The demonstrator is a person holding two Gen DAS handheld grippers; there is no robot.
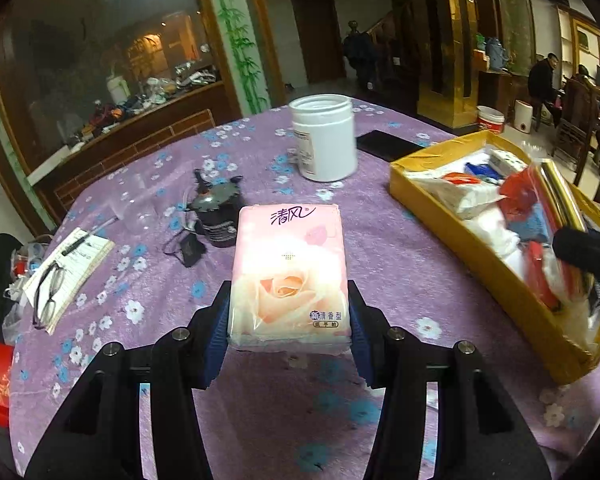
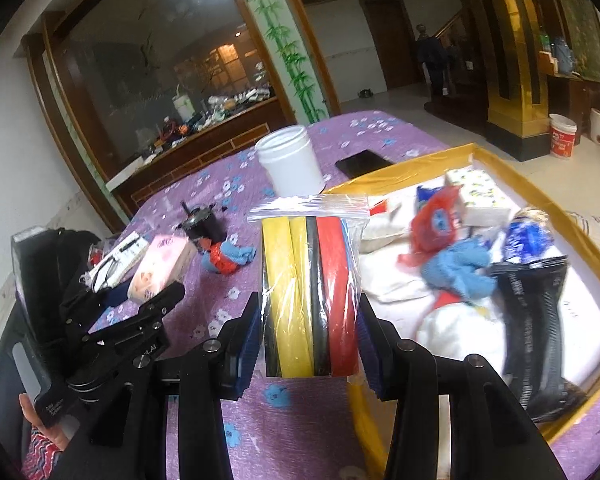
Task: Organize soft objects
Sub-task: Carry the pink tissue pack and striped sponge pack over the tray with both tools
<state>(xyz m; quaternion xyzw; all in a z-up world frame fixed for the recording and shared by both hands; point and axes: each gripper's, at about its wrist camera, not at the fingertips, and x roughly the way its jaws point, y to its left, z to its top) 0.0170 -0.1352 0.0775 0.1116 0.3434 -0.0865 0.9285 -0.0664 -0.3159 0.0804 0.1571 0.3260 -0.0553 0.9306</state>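
Spectacles [image 1: 48, 292] show only leftward, where left tongs [image 1: 290, 316] clamp tissues [image 1: 290, 276]; right tongs [image 2: 309, 336] clamp bagged strips [image 2: 310, 292].

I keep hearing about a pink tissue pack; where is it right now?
The pink tissue pack is clamped between the left gripper's fingers above the purple tablecloth, left of the yellow box.

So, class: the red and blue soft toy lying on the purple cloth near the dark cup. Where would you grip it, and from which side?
Grip the soft toy across its rounded red body, coming from above. It lies flat on the tablecloth, the blue limbs look floppy, and the dark cup crowds its far side, so a top approach looks safest.
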